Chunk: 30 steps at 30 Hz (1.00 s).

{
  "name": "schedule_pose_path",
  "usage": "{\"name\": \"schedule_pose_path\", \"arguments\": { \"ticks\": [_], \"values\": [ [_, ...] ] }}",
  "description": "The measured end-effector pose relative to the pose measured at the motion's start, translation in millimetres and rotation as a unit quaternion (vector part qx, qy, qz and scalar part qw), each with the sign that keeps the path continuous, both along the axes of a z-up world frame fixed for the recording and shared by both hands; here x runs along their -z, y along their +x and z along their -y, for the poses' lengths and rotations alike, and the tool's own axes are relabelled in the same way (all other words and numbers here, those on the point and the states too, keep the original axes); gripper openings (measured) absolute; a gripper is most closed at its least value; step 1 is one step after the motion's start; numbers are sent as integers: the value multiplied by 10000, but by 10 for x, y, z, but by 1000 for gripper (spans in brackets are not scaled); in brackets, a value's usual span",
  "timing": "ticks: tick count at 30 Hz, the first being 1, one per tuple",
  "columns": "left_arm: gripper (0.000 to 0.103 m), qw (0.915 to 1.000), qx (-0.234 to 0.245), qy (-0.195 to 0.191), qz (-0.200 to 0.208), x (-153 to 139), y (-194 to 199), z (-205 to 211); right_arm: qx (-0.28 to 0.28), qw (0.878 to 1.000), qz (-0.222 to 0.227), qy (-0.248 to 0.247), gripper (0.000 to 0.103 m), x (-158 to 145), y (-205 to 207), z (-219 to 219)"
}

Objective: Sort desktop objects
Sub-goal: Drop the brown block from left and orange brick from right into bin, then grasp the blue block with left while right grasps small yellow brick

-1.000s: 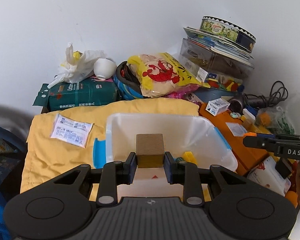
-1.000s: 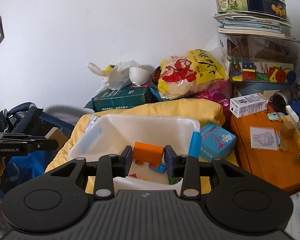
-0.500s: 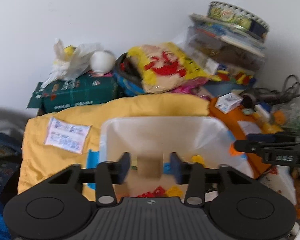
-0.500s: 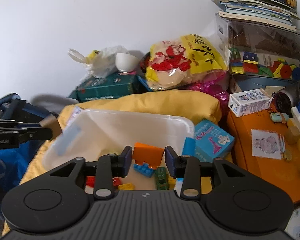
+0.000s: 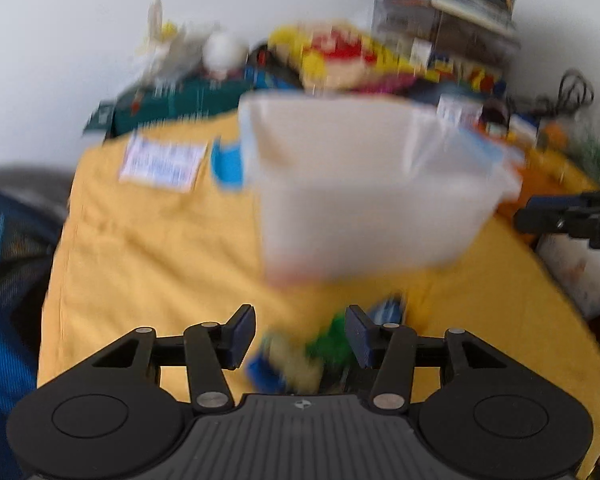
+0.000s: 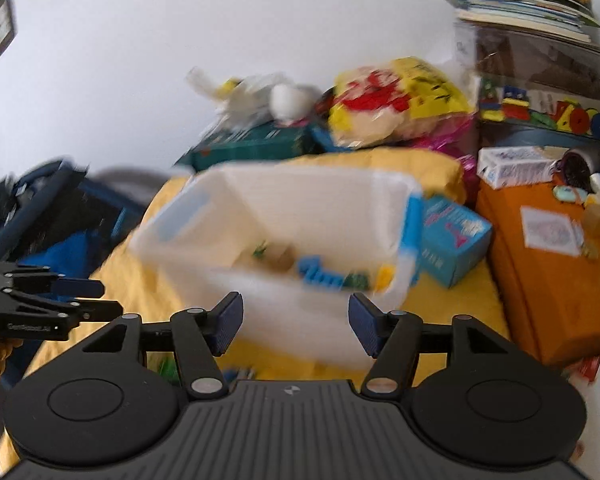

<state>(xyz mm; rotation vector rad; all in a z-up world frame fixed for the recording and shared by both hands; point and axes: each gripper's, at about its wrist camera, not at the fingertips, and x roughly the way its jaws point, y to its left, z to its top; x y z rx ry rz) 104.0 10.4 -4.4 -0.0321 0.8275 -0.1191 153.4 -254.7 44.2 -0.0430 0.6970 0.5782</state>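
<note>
- Now the left gripper (image 5: 301,334) hangs over the yellow cloth (image 5: 148,264), jaws spread wide, nothing between the pads.
- Low at 6 o'clock in the left wrist view, a smear of small toy pieces (image 5: 300,354) lies on the cloth between the fingers; blue, green and pale yellow show, but the blur hides their shapes.
- Up at 12 o'clock from that gripper sits the white plastic bin (image 5: 364,200), heavily blurred, a blue latch on its left side.
- Over to the right gripper (image 6: 296,322): jaws wide apart too, holding nothing, poised just short of the bin's near wall.
- From the right wrist view the bin (image 6: 300,208) shows its inside: a blue brick (image 6: 320,274), a tan wooden block (image 6: 280,256), and bits of green and yellow on the floor.
- At 3 o'clock from the bin, a light blue box (image 6: 454,240) lies just beside it on the cloth, and further right an orange box (image 6: 540,280).
- Behind, at 12 o'clock, a yellow snack bag (image 6: 396,100) and a dark green box (image 6: 252,146) rest against the wall.
- At 9 o'clock in the right wrist view, the left gripper's black fingers poke in from the edge.
</note>
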Motion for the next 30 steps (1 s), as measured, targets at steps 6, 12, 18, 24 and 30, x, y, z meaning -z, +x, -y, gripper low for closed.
{"name": "schedule_pose_path", "arguments": {
  "ticks": [6, 12, 18, 24, 30],
  "values": [
    [53, 9986, -321, 149, -388, 455, -45, -115, -158, 9986, -418, -272, 55, 425, -230, -210],
    [43, 9985, -411, 7, -366, 560, 131, -147, -195, 9976, -499, -439, 52, 624, -279, -402],
    [36, 9977, -354, 246, -523, 696, 217, -22, -45, 9970, -542, -555, 52, 734, -192, -505],
    [22, 9980, -266, 194, -546, 743, 255, -22, 78, 9952, -708, -665, 52, 909, -70, -664],
    [22, 9987, -186, 189, -424, 695, 162, -55, 188, 9926, -993, -669, 24, 1104, 39, -736]
  ]
}}
